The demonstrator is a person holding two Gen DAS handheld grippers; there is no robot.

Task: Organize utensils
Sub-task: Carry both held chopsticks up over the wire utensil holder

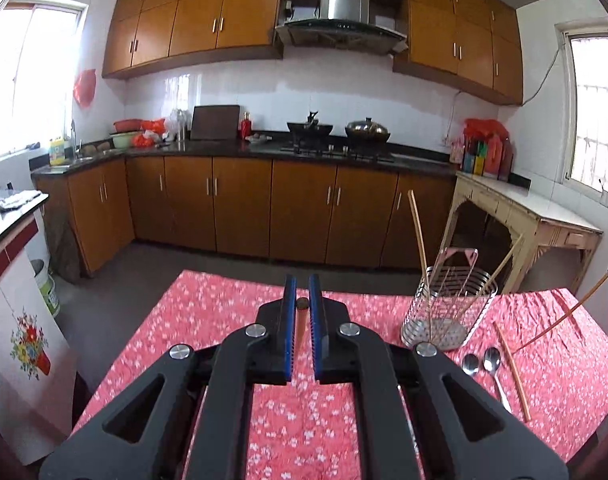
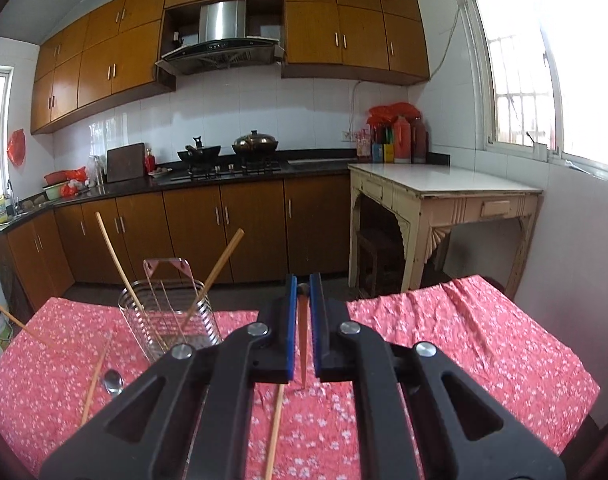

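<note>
Left gripper (image 1: 302, 300) is hovering at lower centre of the left wrist view, jaws pinching a brown chopstick (image 1: 302, 322) upright. Right of it, the wire holder (image 1: 447, 312) is standing on the bench (image 1: 232, 320) with two chopsticks leaning inside; two spoons (image 1: 481, 362) and a loose chopstick (image 1: 513, 372) are lying lower right. In the right wrist view, the right gripper (image 2: 302, 304) is sitting lower centre, jaws clamping another chopstick (image 2: 303, 344), tip down on the bench.
</note>
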